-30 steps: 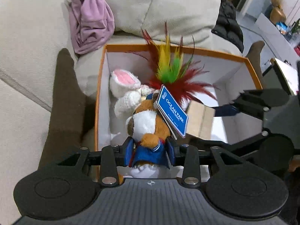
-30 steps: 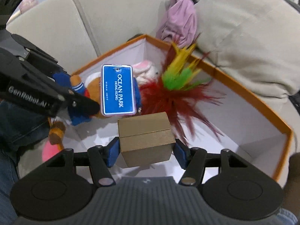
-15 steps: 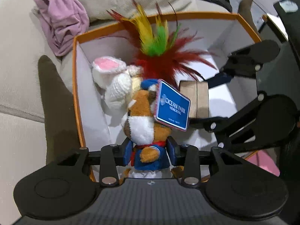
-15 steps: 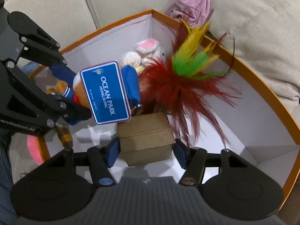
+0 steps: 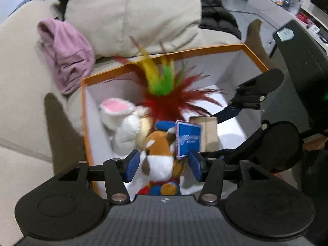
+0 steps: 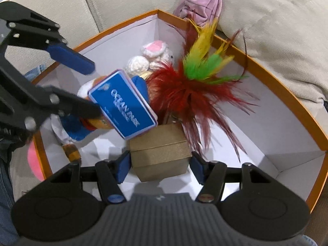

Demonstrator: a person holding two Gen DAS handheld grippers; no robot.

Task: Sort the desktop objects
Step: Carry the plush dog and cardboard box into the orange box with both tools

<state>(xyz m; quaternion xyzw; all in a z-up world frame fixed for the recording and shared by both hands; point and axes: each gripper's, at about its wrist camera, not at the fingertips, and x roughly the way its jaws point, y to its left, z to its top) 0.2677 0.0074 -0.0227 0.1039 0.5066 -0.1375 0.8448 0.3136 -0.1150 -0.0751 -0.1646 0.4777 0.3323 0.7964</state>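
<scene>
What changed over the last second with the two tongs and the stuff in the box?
The left tongs are opening: the pads that clamped the plush toy now stand clear of it, and it has slumped lower in the orange box, tag tilted. Unchanged: the right tongs grip the brown cardboard box; the white bunny and feather toy sit where they were.

Your left gripper (image 5: pixel 163 163) opening around the plush toy (image 5: pixel 158 160), blue tag (image 5: pixel 189 139) just ahead, feathers (image 5: pixel 164 90) beyond, orange-rimmed box (image 5: pixel 83 110) below.
</scene>
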